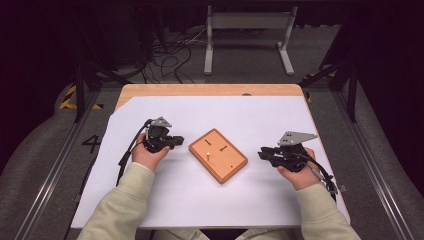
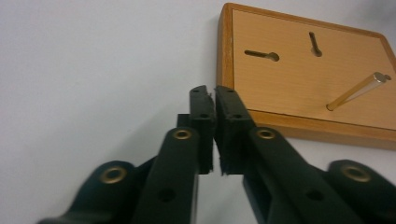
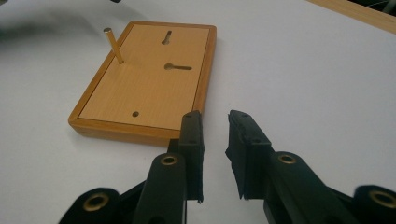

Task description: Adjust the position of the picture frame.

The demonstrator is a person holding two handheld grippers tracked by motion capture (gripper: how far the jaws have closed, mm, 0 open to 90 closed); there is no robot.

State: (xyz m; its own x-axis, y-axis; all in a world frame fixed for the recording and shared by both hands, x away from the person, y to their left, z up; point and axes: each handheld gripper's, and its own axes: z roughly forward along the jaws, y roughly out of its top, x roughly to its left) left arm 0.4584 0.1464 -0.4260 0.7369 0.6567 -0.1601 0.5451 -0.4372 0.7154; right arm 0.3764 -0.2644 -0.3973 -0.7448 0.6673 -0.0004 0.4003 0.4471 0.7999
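Wooden board is lying mid-table on the white sheet, between both grippers. Left gripper is resting closed, nothing between its jaws, beside the board's edge. Right gripper is holding its jaws slightly parted and empty. A brass peg is standing upright in the board.

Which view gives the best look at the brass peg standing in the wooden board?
The left gripper view: the brass peg is large and sharp there, its whole shaft rising from the wooden board. The right gripper view shows the peg smaller, at the board's far corner. In the high view the peg is a tiny pale speck.
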